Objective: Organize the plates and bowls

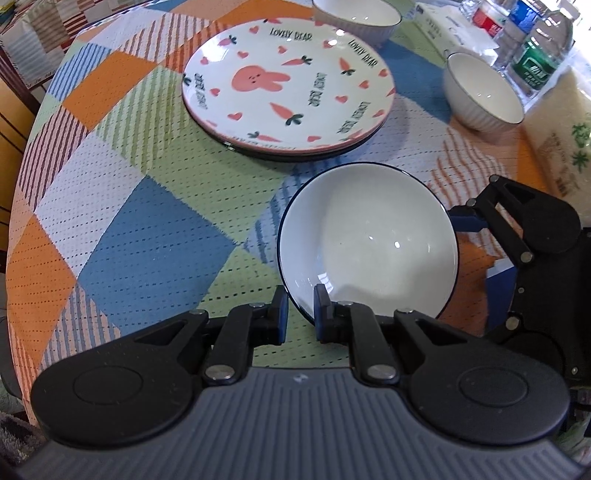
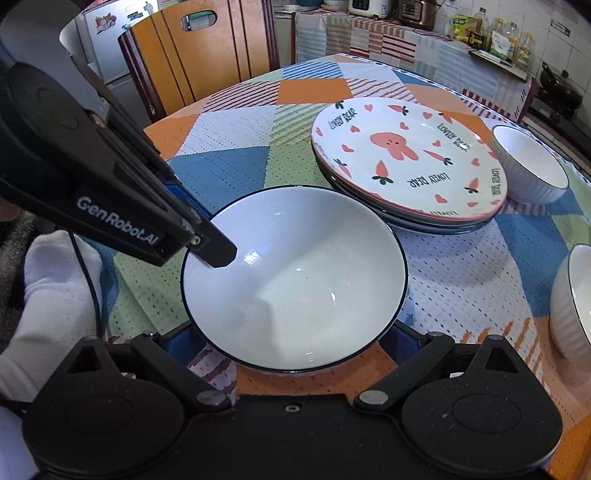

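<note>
1. The round table wears a patchwork cloth of orange, blue, green and striped squares, and everything sits on it.
2. A stack of plates lies flat past the middle of the table; the top one shows a pink rabbit, carrots, hearts and the words "LOVELY BEAR". In the right wrist view the same stack lies beyond the big bowl and to its right.
3. The large white bowl with a thin dark rim sits mouth-up, near the plates but apart from them. Being round, it has no long axis; its opening faces upward, tipped a little toward the left gripper.
4. The left gripper has its jaws narrow, pinching the bowl's near rim, one finger inside and one outside.
5. The right gripper sits with its jaws spread wide on either side of the bowl; whether the fingers touch the wall I cannot tell, since the bowl hides their tips.
6. Two smaller ribbed white bowls stand upright: one to the right of the plates, another behind them.
7. Clear bottles stand at the far right edge.
</note>
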